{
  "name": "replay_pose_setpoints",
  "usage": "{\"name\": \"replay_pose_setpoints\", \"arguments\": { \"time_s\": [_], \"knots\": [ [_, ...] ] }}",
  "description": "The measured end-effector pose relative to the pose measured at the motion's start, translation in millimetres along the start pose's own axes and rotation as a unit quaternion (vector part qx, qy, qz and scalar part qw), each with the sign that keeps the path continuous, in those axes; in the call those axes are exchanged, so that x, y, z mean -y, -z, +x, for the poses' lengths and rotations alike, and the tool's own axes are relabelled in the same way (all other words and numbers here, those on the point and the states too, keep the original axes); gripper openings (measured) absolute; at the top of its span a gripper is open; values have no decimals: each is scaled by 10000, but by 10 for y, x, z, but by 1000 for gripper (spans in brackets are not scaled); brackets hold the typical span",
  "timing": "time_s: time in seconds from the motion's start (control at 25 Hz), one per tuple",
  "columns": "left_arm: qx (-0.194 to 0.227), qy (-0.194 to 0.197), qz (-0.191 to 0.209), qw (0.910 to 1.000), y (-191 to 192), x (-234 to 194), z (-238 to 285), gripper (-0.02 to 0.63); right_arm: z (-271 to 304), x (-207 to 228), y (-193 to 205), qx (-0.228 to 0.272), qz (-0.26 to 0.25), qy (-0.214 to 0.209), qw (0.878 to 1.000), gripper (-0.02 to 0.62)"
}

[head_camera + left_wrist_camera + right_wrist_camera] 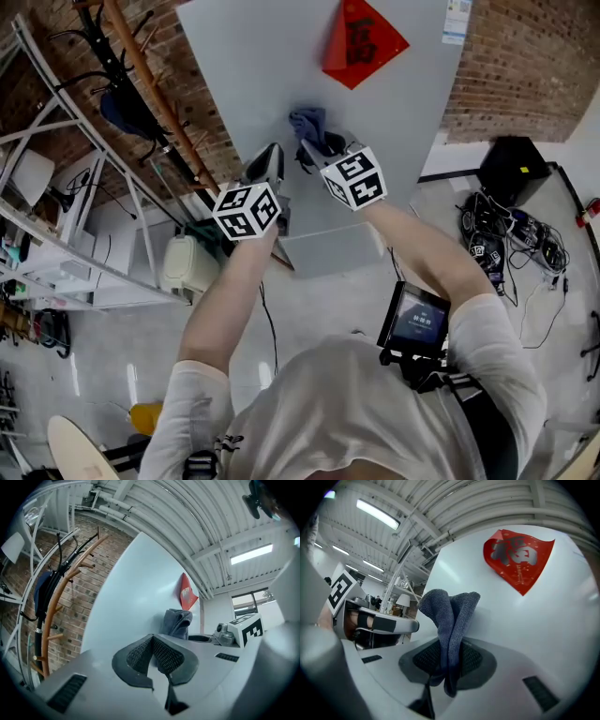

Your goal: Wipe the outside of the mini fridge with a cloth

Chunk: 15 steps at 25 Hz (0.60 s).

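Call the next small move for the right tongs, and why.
Probably press the grey-blue folded cloth flat to the white fridge panel and sweep sideways below the red diamond sticker. The right tongs are shut on the cloth, its tip at the panel; contact itself is unclear.

the mini fridge (253, 66) is plain pale grey, with a red diamond-shaped decoration (361, 39) bearing a dark character. the cloth (449, 616) is dull blue-grey with a fine woven texture, and the brick wall (525, 66) is red-brown with pale mortar lines. the cubes on the left gripper (152, 641) and right gripper (450, 646) carry black-and-white square markers, with dark mesh-patterned jaw pads.
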<state>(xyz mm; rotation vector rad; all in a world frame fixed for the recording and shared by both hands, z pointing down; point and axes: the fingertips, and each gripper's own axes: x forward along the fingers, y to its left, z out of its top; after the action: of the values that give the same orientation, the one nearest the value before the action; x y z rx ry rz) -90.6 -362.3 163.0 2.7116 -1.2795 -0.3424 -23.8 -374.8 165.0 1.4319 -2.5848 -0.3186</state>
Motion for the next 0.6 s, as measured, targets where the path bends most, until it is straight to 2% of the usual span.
{"name": "replay_pose_setpoints", "arguments": {
  "time_s": [0.32, 0.6],
  "knots": [
    [-168, 486, -80, 9986, 282, 603, 475, 0, -575, 824, 311, -180, 95, 683, 9975, 83],
    [-315, 728, -209, 9966, 566, 1151, 863, 0, -1165, 1682, 660, -335, 250, 1409, 9891, 83]
  ]
}}
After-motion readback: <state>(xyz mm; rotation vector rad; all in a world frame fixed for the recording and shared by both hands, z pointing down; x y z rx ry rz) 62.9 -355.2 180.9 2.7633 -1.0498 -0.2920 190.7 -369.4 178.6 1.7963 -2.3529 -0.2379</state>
